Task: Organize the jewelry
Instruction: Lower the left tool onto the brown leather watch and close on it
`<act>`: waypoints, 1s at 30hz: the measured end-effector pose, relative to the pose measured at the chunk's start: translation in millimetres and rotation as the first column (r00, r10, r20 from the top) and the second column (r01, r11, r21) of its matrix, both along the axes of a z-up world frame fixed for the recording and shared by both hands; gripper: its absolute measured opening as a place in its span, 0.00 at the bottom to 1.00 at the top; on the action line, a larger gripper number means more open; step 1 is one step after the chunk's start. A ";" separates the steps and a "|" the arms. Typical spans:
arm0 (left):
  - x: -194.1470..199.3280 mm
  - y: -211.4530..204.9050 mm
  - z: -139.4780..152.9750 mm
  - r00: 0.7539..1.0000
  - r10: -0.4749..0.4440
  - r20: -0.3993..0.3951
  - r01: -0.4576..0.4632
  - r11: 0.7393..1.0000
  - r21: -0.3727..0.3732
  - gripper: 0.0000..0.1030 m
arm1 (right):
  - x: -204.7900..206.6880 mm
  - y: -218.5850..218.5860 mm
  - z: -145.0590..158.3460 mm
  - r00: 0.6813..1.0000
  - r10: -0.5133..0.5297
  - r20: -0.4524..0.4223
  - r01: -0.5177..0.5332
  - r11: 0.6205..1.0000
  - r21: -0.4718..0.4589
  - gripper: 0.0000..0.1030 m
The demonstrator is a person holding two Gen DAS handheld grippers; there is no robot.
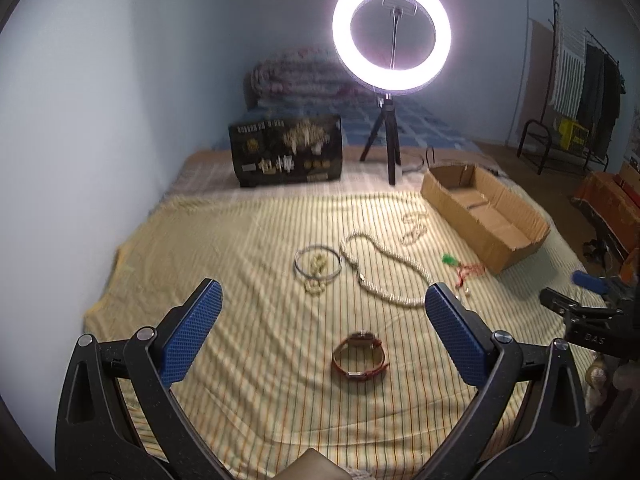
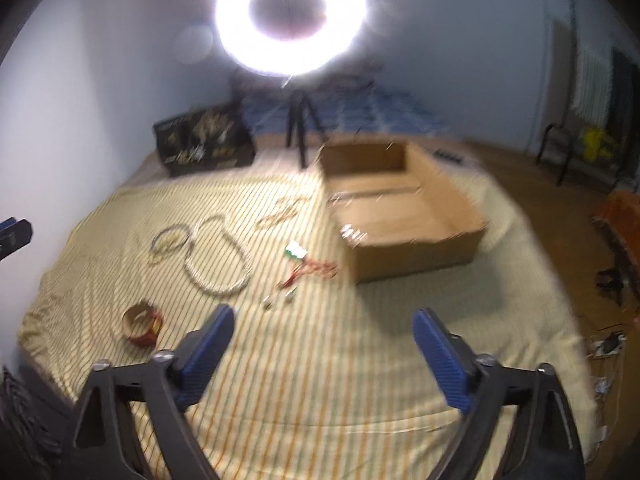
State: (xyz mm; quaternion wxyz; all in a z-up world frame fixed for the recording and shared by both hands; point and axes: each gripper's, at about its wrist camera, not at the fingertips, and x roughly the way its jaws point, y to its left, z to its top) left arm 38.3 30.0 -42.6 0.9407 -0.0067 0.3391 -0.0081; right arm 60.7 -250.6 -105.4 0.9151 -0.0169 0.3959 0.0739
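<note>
Jewelry lies on a striped yellow sheet (image 1: pixel 240 240). A brown-strap watch (image 1: pixel 359 356) sits nearest; it also shows in the right wrist view (image 2: pixel 142 326). Beyond it lie a silver hoop with gold pieces (image 1: pixel 318 264), a long white bead necklace (image 1: pixel 384 272), a thin chain (image 1: pixel 414 226) and a red string with a green tag (image 1: pixel 464 266). An open cardboard box (image 1: pixel 486 216) stands at the right. My left gripper (image 1: pixel 322 300) is open and empty above the watch. My right gripper (image 2: pixel 322 320) is open and empty, in front of the box (image 2: pixel 400 216).
A lit ring light on a tripod (image 1: pixel 390 34) stands at the back. A black display board with jewelry (image 1: pixel 286 150) leans at the back left. A folded blanket (image 1: pixel 296 76) and a clothes rack (image 1: pixel 580 92) are further off. The wall is on the left.
</note>
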 end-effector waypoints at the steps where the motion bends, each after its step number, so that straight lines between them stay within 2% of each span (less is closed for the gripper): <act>1: 3.1 0.4 -4.9 1.000 -0.004 -0.017 0.004 1.000 -0.006 0.95 | 5.6 1.4 -6.9 0.999 0.017 -0.032 -0.016 1.000 0.012 0.75; 4: 14.0 4.3 -22.7 0.997 -0.012 -0.078 0.010 1.000 -0.026 0.88 | 20.5 5.3 -22.8 0.994 0.049 -0.097 -0.046 0.999 0.027 0.59; 6: 21.3 7.3 -35.9 0.991 -0.018 -0.130 0.011 0.999 -0.048 0.76 | 32.9 5.4 -33.2 0.990 0.049 -0.131 -0.045 0.998 0.038 0.51; 7: 24.0 8.3 -41.9 0.987 -0.026 -0.156 0.016 0.998 -0.063 0.74 | 38.3 4.6 -37.3 0.989 0.045 -0.144 -0.039 0.998 0.043 0.47; 9: 28.1 9.6 -52.0 0.979 -0.045 -0.196 0.027 0.995 -0.091 0.65 | 46.6 3.0 -42.5 0.986 0.040 -0.163 -0.031 0.998 0.054 0.44; 12: 32.9 8.2 -64.8 0.969 -0.060 -0.241 0.035 0.994 -0.107 0.58 | 55.8 3.6 -50.3 0.981 0.052 -0.189 -0.038 0.996 0.079 0.43; 18: 46.4 -0.1 -94.0 0.931 -0.088 -0.353 0.040 0.989 -0.141 0.46 | 66.0 9.3 -61.4 0.975 0.081 -0.205 -0.062 0.993 0.097 0.38; 22: 52.8 -2.3 -107.5 0.910 -0.090 -0.406 0.023 0.986 -0.168 0.40 | 73.9 12.1 -68.6 0.972 0.086 -0.219 -0.065 0.992 0.105 0.33; 26: 56.2 -4.0 -114.4 0.901 -0.078 -0.426 0.008 0.986 -0.165 0.35 | 80.8 15.0 -73.4 0.973 0.079 -0.215 -0.060 0.994 0.093 0.29; 30: 60.1 -3.6 -121.9 0.894 -0.072 -0.443 -0.002 0.986 -0.165 0.34 | 87.3 20.5 -76.7 0.974 0.077 -0.214 -0.060 0.995 0.083 0.28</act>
